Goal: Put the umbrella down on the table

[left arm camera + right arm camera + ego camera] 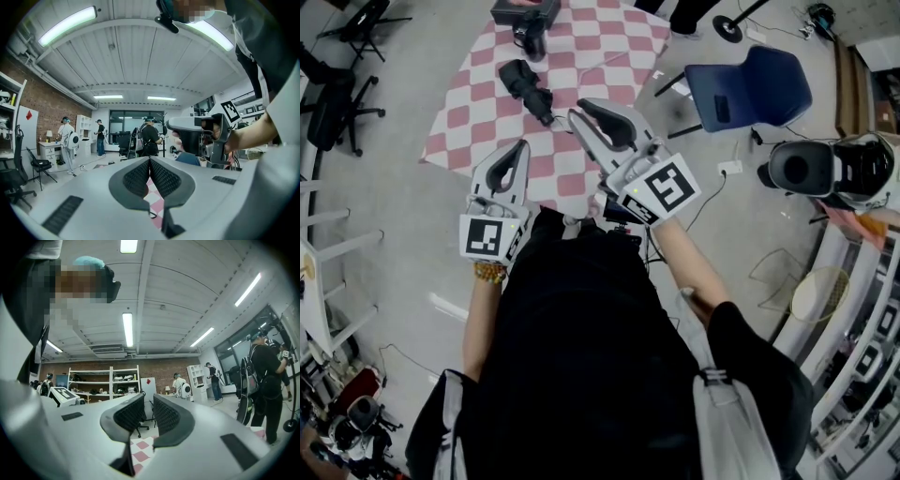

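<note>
A folded black umbrella (528,84) lies on the table's pink-and-white checked cloth (600,47); neither gripper touches it. My right gripper (581,112) hovers over the near part of the table, tips just right of the umbrella's near end. Its jaws stand a narrow gap apart with nothing between them (149,401). My left gripper (523,145) hangs at the table's near edge, below the umbrella. Its pads meet at the tips and hold nothing (150,161). Both grippers point level, so neither gripper view shows the umbrella.
A second black object (532,36) and a black case (525,9) sit at the table's far end. A blue chair (750,89) stands right of the table, black office chairs (337,94) to its left. Several people stand in the room beyond (150,136).
</note>
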Available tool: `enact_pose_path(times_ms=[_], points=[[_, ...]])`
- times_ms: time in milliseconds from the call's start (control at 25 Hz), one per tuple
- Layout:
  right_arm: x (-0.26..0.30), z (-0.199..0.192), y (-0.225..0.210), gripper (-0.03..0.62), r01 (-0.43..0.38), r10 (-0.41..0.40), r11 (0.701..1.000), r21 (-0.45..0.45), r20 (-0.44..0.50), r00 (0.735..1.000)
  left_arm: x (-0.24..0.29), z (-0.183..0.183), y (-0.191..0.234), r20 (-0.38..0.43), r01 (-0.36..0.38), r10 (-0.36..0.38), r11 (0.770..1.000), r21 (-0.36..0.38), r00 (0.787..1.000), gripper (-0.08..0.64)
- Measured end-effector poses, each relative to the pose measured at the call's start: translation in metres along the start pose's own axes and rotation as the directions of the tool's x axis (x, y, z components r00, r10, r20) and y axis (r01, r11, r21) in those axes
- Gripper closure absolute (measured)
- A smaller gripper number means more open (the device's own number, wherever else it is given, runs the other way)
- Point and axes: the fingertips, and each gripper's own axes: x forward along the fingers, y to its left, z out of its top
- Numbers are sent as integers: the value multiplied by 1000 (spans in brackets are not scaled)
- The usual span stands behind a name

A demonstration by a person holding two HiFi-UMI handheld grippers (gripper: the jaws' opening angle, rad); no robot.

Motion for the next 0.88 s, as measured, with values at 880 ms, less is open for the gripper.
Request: enact_pose_path(times_ms=[880], points=[[-15, -34, 7, 529, 4, -4, 1000, -18, -21, 1000, -3, 3, -1, 42, 0, 0, 1000, -4, 999, 546]])
